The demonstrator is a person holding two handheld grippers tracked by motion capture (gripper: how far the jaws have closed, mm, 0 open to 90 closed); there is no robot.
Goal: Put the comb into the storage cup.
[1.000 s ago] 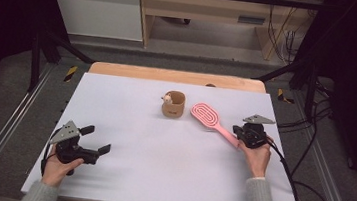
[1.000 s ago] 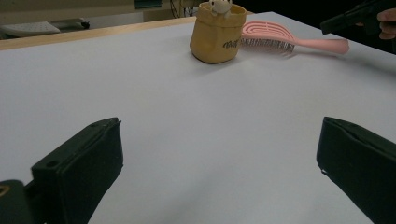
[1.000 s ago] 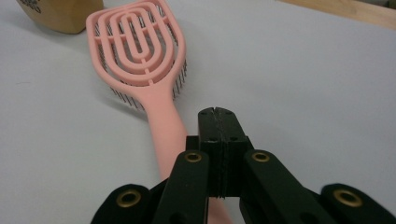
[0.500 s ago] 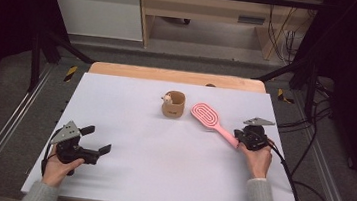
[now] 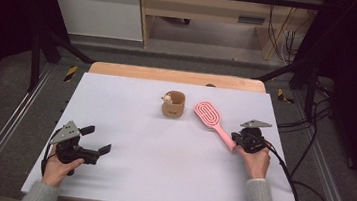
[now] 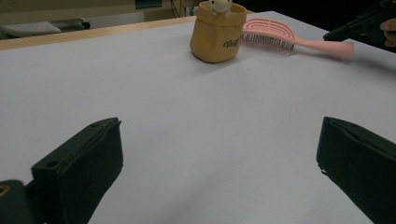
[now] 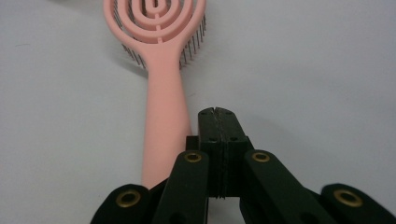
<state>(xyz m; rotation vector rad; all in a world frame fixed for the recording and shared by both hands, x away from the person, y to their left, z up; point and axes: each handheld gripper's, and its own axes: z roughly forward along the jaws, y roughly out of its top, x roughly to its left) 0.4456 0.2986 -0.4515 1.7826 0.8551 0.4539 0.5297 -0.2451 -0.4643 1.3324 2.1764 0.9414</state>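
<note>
Nothing has moved since the earlier frames: both of your hands, the hairbrush and the cup sit as they did a second ago. Your right gripper (image 5: 240, 140) rests near the table's right edge with its jaws pressed flat together, empty; in the right gripper view the closed tips (image 7: 218, 122) lie just beside the handle of the pink hairbrush (image 7: 164, 88), to its right, and do not clasp it. That hairbrush (image 5: 212, 118) lies flat, right of the table's centre, head toward the far edge, handle pointing at your right hand (image 5: 256, 159). A tan cup (image 5: 173, 105) with a small figure at its rim stands just left of the brush head, apart from it. Your left gripper (image 5: 93, 141) hovers near the near-left corner, jaws spread wide, holding nothing.

The step in hand looks like the approach to the brush handle. Your next move calls for parting the right jaws, shifting them sideways to straddle the handle, then closing; the slim, flat handle may slide or pivot if only nudged.
</note>
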